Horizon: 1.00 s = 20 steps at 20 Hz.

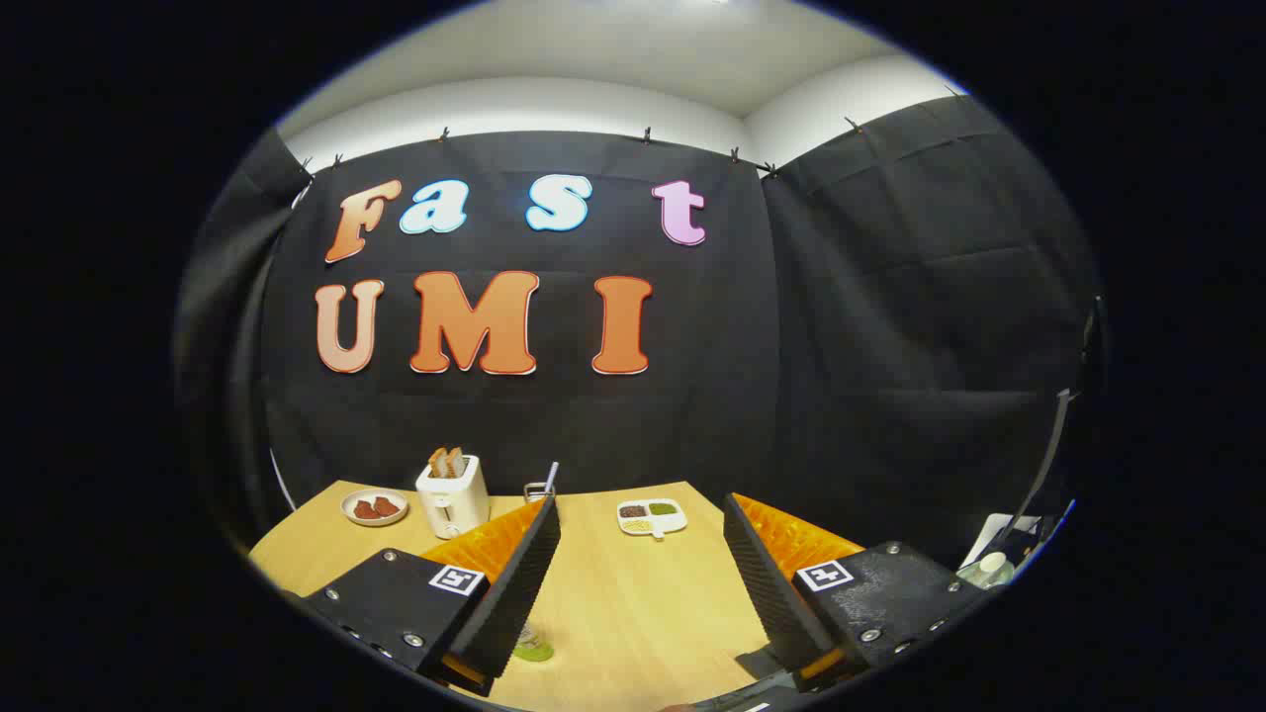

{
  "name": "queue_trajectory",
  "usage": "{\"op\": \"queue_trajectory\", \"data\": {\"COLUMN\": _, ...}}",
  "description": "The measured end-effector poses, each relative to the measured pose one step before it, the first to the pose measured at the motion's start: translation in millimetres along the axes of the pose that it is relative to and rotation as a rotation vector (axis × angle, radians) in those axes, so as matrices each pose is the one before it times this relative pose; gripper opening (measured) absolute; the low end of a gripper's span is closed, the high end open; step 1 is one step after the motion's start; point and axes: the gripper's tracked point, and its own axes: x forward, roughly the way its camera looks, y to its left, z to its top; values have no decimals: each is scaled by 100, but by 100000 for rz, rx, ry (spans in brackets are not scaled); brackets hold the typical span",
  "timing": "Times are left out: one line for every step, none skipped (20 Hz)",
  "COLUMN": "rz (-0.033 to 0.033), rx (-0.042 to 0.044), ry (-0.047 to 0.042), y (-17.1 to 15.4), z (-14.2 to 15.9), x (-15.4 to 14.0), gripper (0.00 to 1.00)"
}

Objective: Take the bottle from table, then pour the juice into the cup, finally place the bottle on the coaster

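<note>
So the bottle is off to my right, past the outside of the right finger, right at the table's edge. I can only make out its pale cap and a bit of clear shoulder, so I can't tell much more about it. Down low beside my left finger there's a green coaster with something clear and glassy sitting on it, probably the cup, but most of it is hidden behind the finger, so I can't be sure.

My gripper is held level over the wooden table, pointed straight at the back wall, fingers spread wide with nothing between them but bare tabletop. It isn't touching anything.

Further out, beyond the fingertips, there's a small white divided dish holding dark, green and yellowish bits. To the left of that, a metal-handled thing with a straw-like stick pokes up behind my left fingertip. Then a white toaster with two slices of toast sticking up, and just left of it a small plate with reddish-brown food.
</note>
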Motion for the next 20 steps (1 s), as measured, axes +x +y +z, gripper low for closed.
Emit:
{"op": "queue_trajectory", "data": {"rz": -2368, "rx": -1316, "ry": 872, "y": -556, "z": -858, "x": -250, "gripper": 99}}
{"op": "queue_trajectory", "data": {"rz": -832, "rx": -1560, "ry": -761, "y": -128, "z": -311, "x": -332, "gripper": 99}}
{"op": "queue_trajectory", "data": {"rz": -418, "rx": -1416, "ry": -161, "y": 8, "z": -98, "x": -281, "gripper": 99}}
{"op": "queue_trajectory", "data": {"rz": -972, "rx": -958, "ry": 337, "y": -231, "z": -329, "x": -178, "gripper": 99}}
{"op": "queue_trajectory", "data": {"rz": -1397, "rx": -59, "ry": -356, "y": -257, "z": -84, "x": -179, "gripper": 99}}
{"op": "queue_trajectory", "data": {"rz": -467, "rx": 1162, "ry": -596, "y": -175, "z": -57, "x": -270, "gripper": 99}}
{"op": "queue_trajectory", "data": {"rz": 488, "rx": 1840, "ry": -991, "y": 147, "z": -39, "x": -437, "gripper": 99}}
{"op": "queue_trajectory", "data": {"rz": 136, "rx": 1484, "ry": -348, "y": 60, "z": -166, "x": -270, "gripper": 99}}
{"op": "queue_trajectory", "data": {"rz": -181, "rx": 245, "ry": 325, "y": -39, "z": -275, "x": -186, "gripper": 99}}
{"op": "queue_trajectory", "data": {"rz": -670, "rx": -836, "ry": 394, "y": -317, "z": -291, "x": -23, "gripper": 99}}
{"op": "queue_trajectory", "data": {"rz": -8, "rx": -1441, "ry": 756, "y": -150, "z": 115, "x": 124, "gripper": 99}}
{"op": "queue_trajectory", "data": {"rz": 1897, "rx": -1187, "ry": 1319, "y": 294, "z": 309, "x": -13, "gripper": 99}}
{"op": "queue_trajectory", "data": {"rz": 3657, "rx": -373, "ry": 469, "y": 718, "z": 617, "x": -21, "gripper": 99}}
{"op": "queue_trajectory", "data": {"rz": 4452, "rx": -689, "ry": -411, "y": 985, "z": 811, "x": -93, "gripper": 99}}
{"op": "queue_trajectory", "data": {"rz": 3596, "rx": -803, "ry": -1161, "y": 538, "z": 743, "x": 127, "gripper": 99}}
{"op": "queue_trajectory", "data": {"rz": 2431, "rx": -1196, "ry": -339, "y": 561, "z": 336, "x": 196, "gripper": 99}}
{"op": "queue_trajectory", "data": {"rz": 729, "rx": -915, "ry": 309, "y": 160, "z": -36, "x": 299, "gripper": 99}}
{"op": "queue_trajectory", "data": {"rz": 108, "rx": 229, "ry": 801, "y": 242, "z": -64, "x": 202, "gripper": 99}}
{"op": "queue_trajectory", "data": {"rz": 1024, "rx": 1747, "ry": 494, "y": 630, "z": 13, "x": 91, "gripper": 99}}
{"op": "queue_trajectory", "data": {"rz": 2316, "rx": 2639, "ry": 396, "y": 924, "z": -180, "x": 57, "gripper": 99}}
